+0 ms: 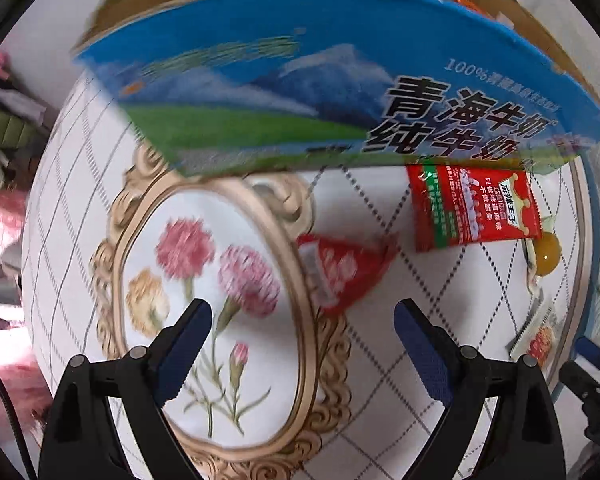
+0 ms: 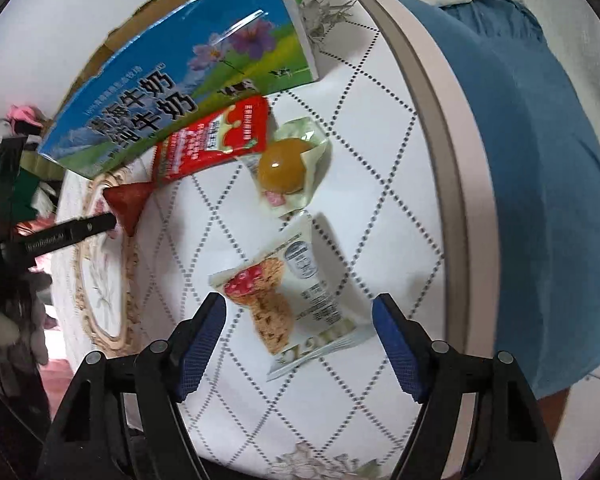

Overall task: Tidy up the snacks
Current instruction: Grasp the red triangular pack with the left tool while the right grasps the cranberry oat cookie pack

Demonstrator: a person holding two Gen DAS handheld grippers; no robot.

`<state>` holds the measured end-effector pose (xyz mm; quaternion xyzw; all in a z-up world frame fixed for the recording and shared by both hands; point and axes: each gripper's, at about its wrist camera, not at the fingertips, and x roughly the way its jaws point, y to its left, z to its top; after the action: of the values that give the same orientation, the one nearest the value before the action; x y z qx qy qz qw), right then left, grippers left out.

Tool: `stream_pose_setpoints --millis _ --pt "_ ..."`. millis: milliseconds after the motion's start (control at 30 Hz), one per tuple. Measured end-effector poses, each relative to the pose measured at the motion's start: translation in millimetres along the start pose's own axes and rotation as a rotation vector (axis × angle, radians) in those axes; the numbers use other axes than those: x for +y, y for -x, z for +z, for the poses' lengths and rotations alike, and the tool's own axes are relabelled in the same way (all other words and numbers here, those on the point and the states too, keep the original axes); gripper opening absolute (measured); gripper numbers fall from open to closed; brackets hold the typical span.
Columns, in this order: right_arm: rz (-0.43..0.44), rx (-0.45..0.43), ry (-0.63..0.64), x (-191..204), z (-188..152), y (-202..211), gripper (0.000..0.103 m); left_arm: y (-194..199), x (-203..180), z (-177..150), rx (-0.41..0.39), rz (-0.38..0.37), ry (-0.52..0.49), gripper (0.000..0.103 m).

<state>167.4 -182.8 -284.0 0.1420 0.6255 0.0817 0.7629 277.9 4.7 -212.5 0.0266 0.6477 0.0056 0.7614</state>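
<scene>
Right wrist view: big blue milk carton box [image 2: 172,92] at the back of the table [image 2: 380,184]. Just in front of the box, long red packet [image 2: 216,140], jelly cup [image 2: 286,168], red triangle snack [image 2: 130,204]. Nearer still, biscuit pack [image 2: 296,300] sat between right gripper [image 2: 300,320] pads, spread, untouched. Left gripper [image 1: 302,328] wide too, empty.

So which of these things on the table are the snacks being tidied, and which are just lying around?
Part of the job:
- red triangular packet
- red flat sachet
- yellow jelly cup
- white biscuit packet
- blue milk carton box, seemingly the container

Just there:
- flowered tablecloth
- blue cloth
</scene>
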Motion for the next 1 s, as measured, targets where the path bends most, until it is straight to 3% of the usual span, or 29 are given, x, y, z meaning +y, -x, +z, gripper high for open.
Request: stream_pose_setpoints --millis 67,167,200,233,267,367,467,567,667,867,1000 --pt "0.018 0.019 0.031 10 21 -8 0.078 -6 -10 9 0.009 -0.003 -0.044 0.093" --pt "-0.006 0.042 0.114 20 24 -18 0.078 -16 -25 19 0.013 -0.004 -0.109 0.093" --pt "-0.013 0.056 0.134 21 24 -25 0.078 -19 -29 22 0.014 -0.002 -0.128 0.081" --pt "-0.017 0.070 0.143 23 25 -32 0.078 -23 -33 24 0.022 0.001 -0.146 0.060" --pt "-0.015 0.086 0.152 24 26 -40 0.078 -26 -34 27 0.028 0.005 -0.154 0.053" --pt "-0.044 0.098 0.147 26 31 -60 0.075 -27 -39 28 0.020 0.016 -0.169 0.052" --pt "-0.041 0.100 0.085 20 28 -65 0.069 -31 -35 4 0.041 0.007 -0.145 0.052" --pt "-0.022 0.115 -0.010 11 21 -62 0.068 -37 -24 -32 0.117 -0.061 -0.056 0.052" --pt "0.054 0.148 -0.064 8 14 -61 0.068 -41 -15 -61 0.169 -0.127 0.028 0.052" --pt "0.037 0.191 0.009 33 6 -76 0.075 -51 -7 -77 0.186 -0.166 0.065 0.054" --pt "0.012 0.195 0.031 36 3 -77 0.075 -66 3 -67 0.198 -0.194 0.094 0.058"
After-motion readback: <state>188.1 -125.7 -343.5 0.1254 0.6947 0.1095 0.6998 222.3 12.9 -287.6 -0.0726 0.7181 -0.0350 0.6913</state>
